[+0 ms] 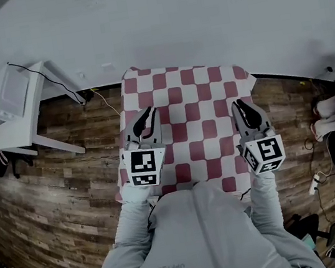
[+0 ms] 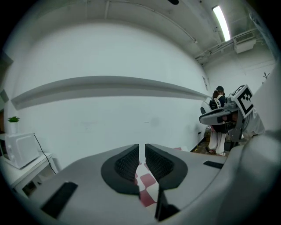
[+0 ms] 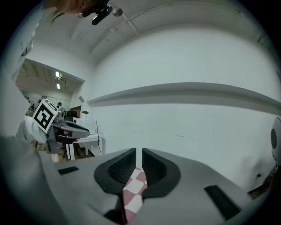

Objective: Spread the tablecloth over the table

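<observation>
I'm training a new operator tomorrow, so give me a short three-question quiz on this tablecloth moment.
1. True or false: the left claw is empty.
2. Multiple choice: what pattern does the tablecloth have? A) stripes B) red and white checks C) plain white
3. Fill in the blank: the right claw is closed on the ____.

Key:
1. False. It pinches an edge of the tablecloth.
2. B
3. tablecloth
</observation>
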### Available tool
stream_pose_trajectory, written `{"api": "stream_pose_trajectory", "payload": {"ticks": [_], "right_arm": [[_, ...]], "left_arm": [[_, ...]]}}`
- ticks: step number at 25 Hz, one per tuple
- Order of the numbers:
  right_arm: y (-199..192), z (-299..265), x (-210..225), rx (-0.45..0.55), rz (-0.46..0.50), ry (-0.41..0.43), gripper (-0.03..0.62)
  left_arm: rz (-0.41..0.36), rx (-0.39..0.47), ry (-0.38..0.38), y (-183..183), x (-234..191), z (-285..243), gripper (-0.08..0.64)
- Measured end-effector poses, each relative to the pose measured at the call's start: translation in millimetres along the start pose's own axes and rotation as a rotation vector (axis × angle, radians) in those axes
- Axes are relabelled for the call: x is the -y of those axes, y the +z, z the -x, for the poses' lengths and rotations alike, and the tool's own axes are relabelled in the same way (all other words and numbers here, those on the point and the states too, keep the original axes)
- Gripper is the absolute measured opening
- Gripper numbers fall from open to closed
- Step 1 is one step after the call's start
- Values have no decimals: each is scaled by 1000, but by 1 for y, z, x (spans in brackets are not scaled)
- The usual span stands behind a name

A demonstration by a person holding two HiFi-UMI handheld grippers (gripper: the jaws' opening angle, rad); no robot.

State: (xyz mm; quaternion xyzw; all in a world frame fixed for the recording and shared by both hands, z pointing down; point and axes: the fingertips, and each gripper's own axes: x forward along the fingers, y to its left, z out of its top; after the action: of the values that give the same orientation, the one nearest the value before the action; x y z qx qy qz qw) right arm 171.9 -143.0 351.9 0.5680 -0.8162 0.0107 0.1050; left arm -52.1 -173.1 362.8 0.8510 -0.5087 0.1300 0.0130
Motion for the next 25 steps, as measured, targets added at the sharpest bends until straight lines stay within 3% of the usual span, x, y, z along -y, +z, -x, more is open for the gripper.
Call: {"api": "stream_pose_trajectory", "payload": {"ticks": [6, 13, 25], "right_arm": [[17, 12, -16, 84, -52, 65, 40], [8, 19, -20, 82, -45, 88, 21], [1, 33, -11, 83, -66, 74, 21]], "left_arm": [[65, 43, -19, 10, -1, 15, 40], [116, 52, -83, 10, 8, 25, 25], [141, 29, -100, 0, 14, 33, 25]]}}
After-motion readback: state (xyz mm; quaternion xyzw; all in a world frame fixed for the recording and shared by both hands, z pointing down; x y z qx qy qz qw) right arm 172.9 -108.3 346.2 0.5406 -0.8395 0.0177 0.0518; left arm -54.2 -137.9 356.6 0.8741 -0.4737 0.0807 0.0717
